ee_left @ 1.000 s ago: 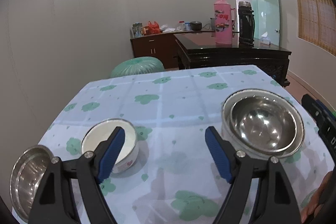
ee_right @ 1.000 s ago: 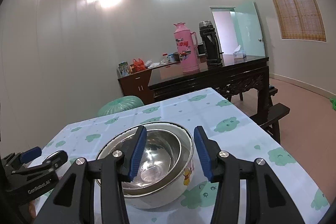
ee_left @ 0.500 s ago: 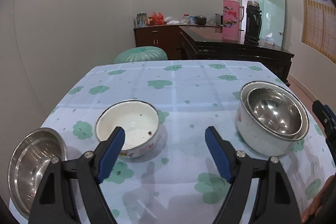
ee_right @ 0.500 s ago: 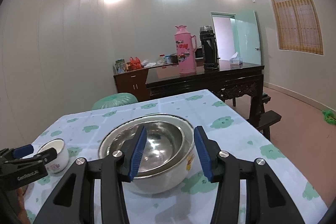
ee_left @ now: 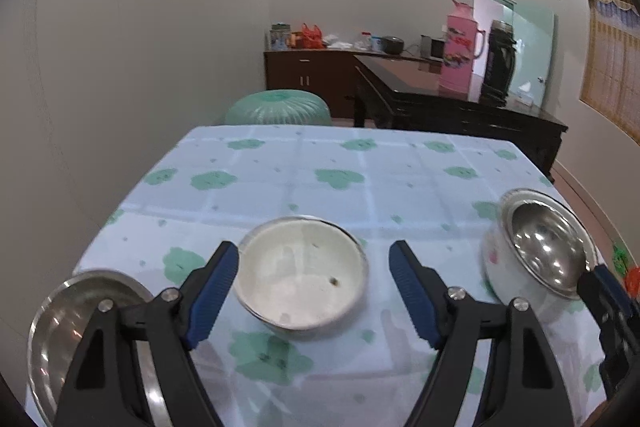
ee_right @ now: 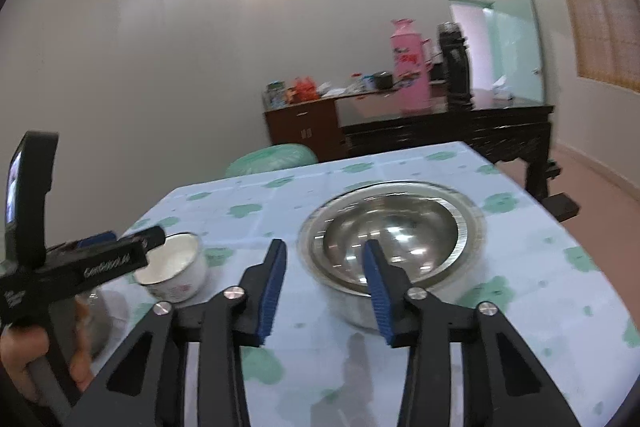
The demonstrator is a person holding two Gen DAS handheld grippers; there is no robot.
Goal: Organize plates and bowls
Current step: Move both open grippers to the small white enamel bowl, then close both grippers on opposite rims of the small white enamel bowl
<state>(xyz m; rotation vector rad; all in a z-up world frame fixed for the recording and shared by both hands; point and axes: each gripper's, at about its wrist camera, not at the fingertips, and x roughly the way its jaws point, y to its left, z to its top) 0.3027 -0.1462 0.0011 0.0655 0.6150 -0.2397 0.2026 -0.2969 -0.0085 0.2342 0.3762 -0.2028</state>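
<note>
1. Left wrist view: looks forward and down along its own fingers, close over the near left of the table point(ee_left: 360, 163), toward the far sideboard point(ee_left: 308, 75).
2. Right wrist view: set further right, aimed flatter.
3. Shared: white bowl point(ee_left: 300, 275) point(ee_right: 172, 267), nested steel bowl point(ee_left: 548, 247) point(ee_right: 392, 235), pink flask point(ee_left: 458, 55) point(ee_right: 410, 67).

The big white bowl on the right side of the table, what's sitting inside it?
A steel bowl is nested inside the big white bowl, its rim riding above the white one's. The steel bowl looks empty. The white bowl's own interior is covered, so anything beneath the steel bowl cannot be seen.
</note>
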